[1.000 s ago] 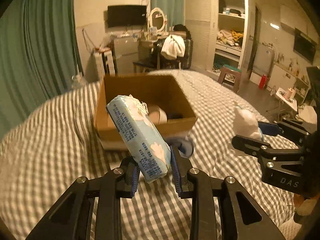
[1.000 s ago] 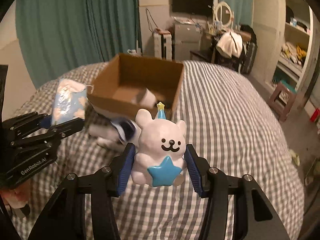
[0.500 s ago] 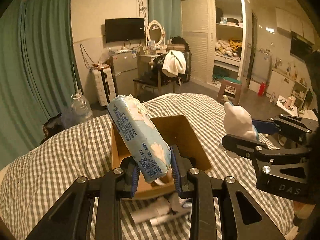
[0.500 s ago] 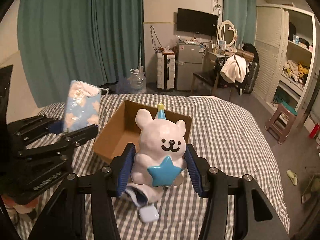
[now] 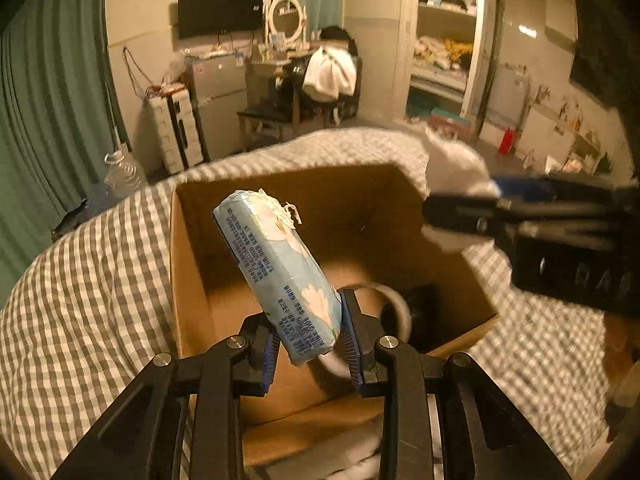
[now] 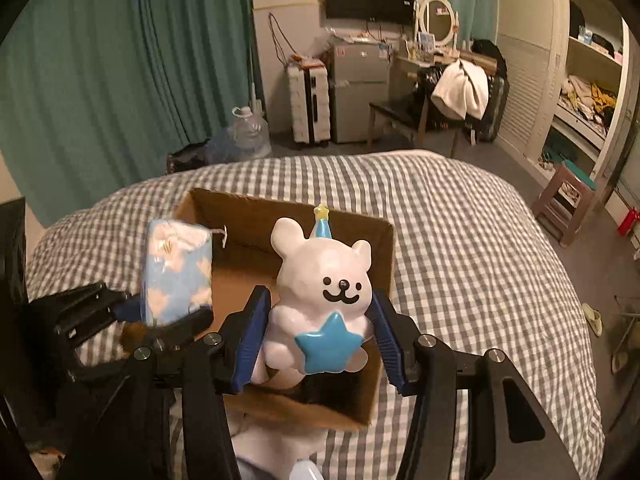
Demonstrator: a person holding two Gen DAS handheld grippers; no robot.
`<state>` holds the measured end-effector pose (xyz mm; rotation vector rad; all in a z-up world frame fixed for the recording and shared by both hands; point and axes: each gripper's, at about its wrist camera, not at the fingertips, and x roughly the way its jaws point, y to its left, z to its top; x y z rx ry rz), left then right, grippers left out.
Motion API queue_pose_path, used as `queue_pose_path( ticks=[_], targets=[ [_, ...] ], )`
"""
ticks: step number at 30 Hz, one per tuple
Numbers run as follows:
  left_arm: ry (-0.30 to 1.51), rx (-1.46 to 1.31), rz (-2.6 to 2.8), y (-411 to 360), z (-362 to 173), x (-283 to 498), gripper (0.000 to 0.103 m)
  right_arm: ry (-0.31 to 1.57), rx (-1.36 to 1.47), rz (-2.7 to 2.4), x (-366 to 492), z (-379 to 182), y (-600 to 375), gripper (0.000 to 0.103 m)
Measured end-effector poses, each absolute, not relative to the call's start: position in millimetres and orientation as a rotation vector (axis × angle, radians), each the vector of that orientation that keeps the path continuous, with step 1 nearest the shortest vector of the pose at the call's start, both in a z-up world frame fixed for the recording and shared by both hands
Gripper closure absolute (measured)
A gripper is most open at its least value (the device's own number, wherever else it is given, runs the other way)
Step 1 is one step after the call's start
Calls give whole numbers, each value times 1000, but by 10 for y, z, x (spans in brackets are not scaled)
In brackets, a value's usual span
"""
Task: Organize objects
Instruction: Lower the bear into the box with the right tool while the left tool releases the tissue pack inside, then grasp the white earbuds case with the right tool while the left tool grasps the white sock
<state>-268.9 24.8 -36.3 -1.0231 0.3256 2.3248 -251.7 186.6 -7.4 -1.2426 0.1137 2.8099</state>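
Over the open cardboard box (image 5: 188, 264) on the gingham-covered bed (image 6: 460, 240), the left gripper (image 5: 308, 344) is clamped on the lower end of a tilted blue tissue pack (image 5: 276, 272). The right gripper (image 6: 320, 340) has its pads squeezed against a white bear figurine (image 6: 320, 280) with a blue star. A tape roll (image 5: 396, 304) and something dark lie in the box.

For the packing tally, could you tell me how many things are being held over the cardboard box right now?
2. A blue tissue pack in the left gripper, and a white bear figurine in the right gripper. Both hang over the box; its contents are partly hidden.
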Motion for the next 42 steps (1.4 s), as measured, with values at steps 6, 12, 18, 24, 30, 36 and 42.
queue_pose_path(
  ticks=[6,12,18,24,30,36,42],
  targets=[
    [291,-1052,2310,134,-503,-2745,72,130,-1252,2789,-2722,-300,1822,52],
    [310,-981,2321,92,-324,-2517,28,235,-1106,2806,-2530,-183,1868,35],
    [312,-887,2389,27,29,-2136,10,186,-1043,2812,-2116,218,1896,28],
    [194,-889,2480,-308,200,-1779,3,179,-1008,2884,-1497,557,1873,18],
    [96,-927,2529,-591,209,-1510,3,110,-1016,2898,-919,527,1794,16],
    [37,-964,2567,-693,59,-1299,3,61,-1054,2894,-594,242,1686,16],
    [59,-965,2574,-748,-257,-1181,3,111,-1103,2870,-487,-267,1729,16]
  ],
)
